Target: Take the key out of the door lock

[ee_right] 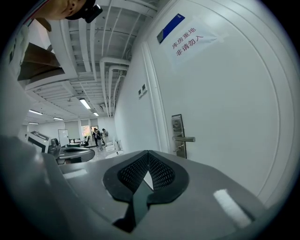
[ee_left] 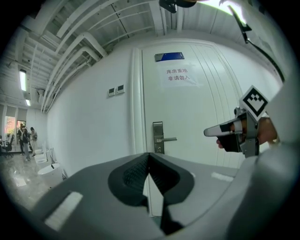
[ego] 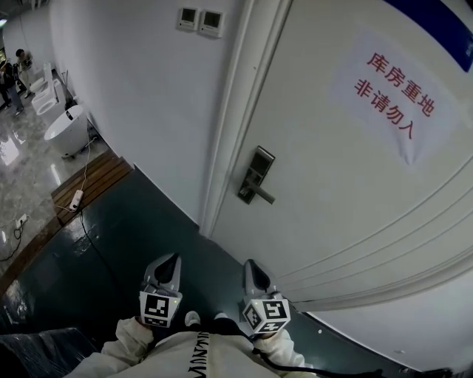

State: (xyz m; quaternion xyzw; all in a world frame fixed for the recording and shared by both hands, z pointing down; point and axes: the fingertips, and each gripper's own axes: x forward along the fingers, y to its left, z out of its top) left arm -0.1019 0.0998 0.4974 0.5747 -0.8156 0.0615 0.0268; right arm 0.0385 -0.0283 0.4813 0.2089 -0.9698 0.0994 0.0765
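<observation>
White door [ee_left: 201, 122], lock plate [ee_left: 158, 136] upright, lever [ee_left: 169, 139] level toward the door's middle.

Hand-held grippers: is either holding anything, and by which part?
Nothing held: left hand-held gripper and right hand-held gripper are both shut, empty, apart from the door lock.

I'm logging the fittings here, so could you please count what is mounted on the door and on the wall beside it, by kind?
Wall control panels: 2
Paper notice: 1
Blue plaque: 1
Lock plate with lever handle: 1
Total: 5
</observation>
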